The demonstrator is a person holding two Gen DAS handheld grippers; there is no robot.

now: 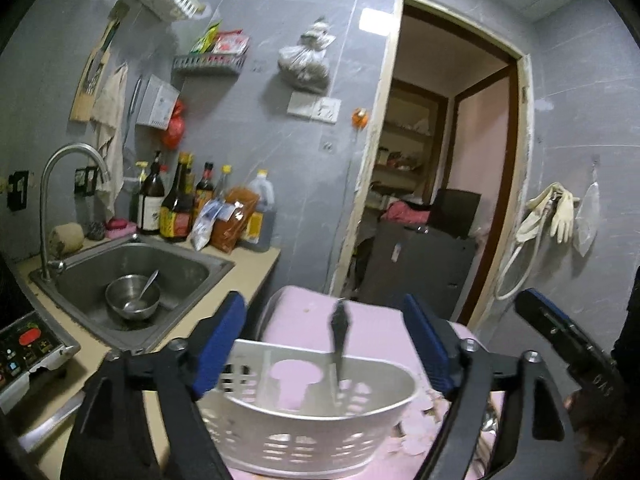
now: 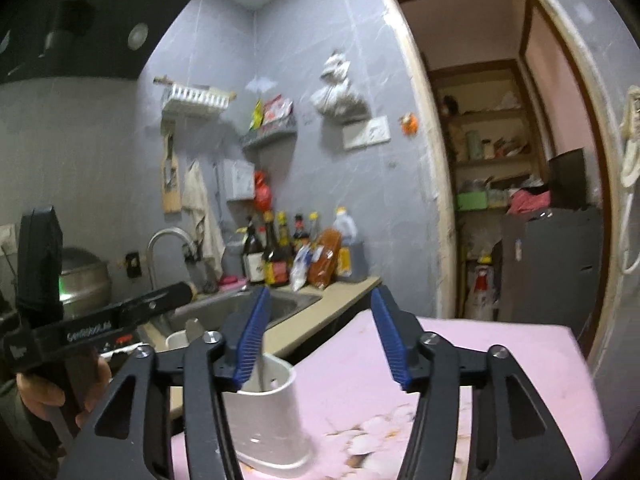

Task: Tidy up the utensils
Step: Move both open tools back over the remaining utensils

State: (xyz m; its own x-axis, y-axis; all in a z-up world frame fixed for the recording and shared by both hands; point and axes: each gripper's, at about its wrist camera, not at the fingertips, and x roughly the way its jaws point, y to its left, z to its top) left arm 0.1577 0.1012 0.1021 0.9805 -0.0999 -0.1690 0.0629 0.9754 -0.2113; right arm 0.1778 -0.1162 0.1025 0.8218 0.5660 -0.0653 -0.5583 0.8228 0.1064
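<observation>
A white slotted utensil basket (image 1: pixel 312 412) stands on the pink table (image 1: pixel 372 328). A black-handled knife (image 1: pixel 340 328) stands upright inside it, blade down. My left gripper (image 1: pixel 324 340) is open, its blue pads on either side of the basket, above it and holding nothing. In the right wrist view the basket (image 2: pixel 272 412) is seen end-on at the table's left edge (image 2: pixel 480 360). My right gripper (image 2: pixel 320 340) is open and empty, just right of the basket. The right gripper's body also shows at the right of the left wrist view (image 1: pixel 568 344).
A steel sink (image 1: pixel 132 272) with a bowl and spoon (image 1: pixel 134 296) lies to the left, beside a tap (image 1: pixel 60 184) and sauce bottles (image 1: pixel 180 204). An induction cooker (image 1: pixel 28 348) sits at the near left. A doorway (image 1: pixel 436 184) opens behind the table.
</observation>
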